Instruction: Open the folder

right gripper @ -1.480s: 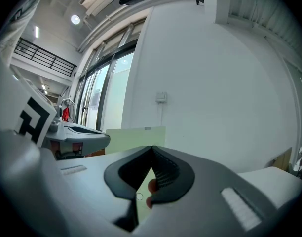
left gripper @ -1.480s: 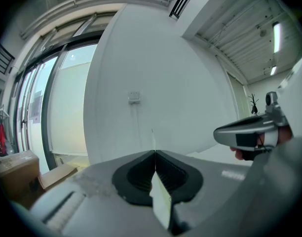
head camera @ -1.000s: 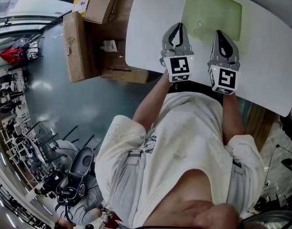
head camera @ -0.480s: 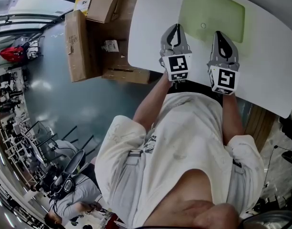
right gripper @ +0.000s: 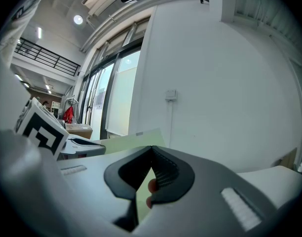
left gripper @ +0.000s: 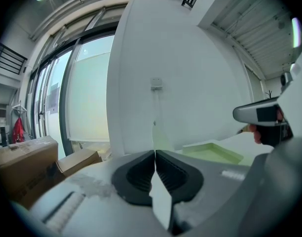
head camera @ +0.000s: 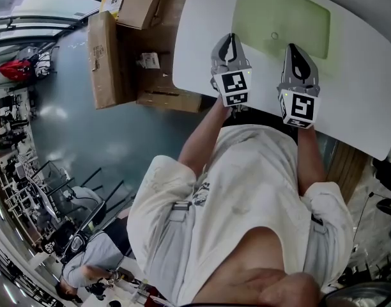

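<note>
Folder point(head camera: 282, 18) lies green on the bench point(head camera: 199, 43), its near edge in my tools.
Left tool point(head camera: 230, 38) and right tool point(head camera: 296, 47) are each clamped on its thin edge; which leaf each grips is hidden.

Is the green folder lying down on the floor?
No, the green folder lies on top of the white table, well above the grey floor seen beside it.

Tall windows point(left gripper: 87, 93) beside a plain white wall point(left gripper: 200, 73) let in daylight, with a round ceiling light point(right gripper: 78, 19) glowing above. A white table point(head camera: 202, 43) stands on the glossy grey-blue floor point(head camera: 87, 139), cardboard boxes point(head camera: 106, 56) stacked just beside it.
</note>
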`<state>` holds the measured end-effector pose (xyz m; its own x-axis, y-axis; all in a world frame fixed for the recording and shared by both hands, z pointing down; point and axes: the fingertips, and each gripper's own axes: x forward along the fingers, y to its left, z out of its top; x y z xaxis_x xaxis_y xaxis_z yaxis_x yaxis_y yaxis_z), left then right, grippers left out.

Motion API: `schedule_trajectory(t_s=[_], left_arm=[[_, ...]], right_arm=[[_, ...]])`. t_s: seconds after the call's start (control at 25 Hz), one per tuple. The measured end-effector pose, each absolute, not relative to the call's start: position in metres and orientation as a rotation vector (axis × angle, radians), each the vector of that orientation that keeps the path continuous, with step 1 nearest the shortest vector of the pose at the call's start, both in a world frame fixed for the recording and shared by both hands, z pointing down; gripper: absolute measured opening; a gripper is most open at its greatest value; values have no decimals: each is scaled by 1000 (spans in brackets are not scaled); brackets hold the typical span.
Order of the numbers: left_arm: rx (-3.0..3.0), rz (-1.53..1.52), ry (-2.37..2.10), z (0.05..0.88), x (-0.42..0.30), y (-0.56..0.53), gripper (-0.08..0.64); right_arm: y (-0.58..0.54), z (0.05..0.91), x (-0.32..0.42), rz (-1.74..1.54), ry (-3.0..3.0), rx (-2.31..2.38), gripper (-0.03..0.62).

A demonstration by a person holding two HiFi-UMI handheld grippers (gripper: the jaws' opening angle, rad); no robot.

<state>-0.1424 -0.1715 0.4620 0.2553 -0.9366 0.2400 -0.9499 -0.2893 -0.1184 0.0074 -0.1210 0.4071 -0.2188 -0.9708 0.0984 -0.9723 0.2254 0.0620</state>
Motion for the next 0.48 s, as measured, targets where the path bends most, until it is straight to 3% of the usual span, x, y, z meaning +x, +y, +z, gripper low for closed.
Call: schedule_trajectory(t_s=[0.48], left_arm=[[2337,433,-1858,489,-171,-170,20]], right_arm=[[-125,413,-15,30,-2393,1831,2]])
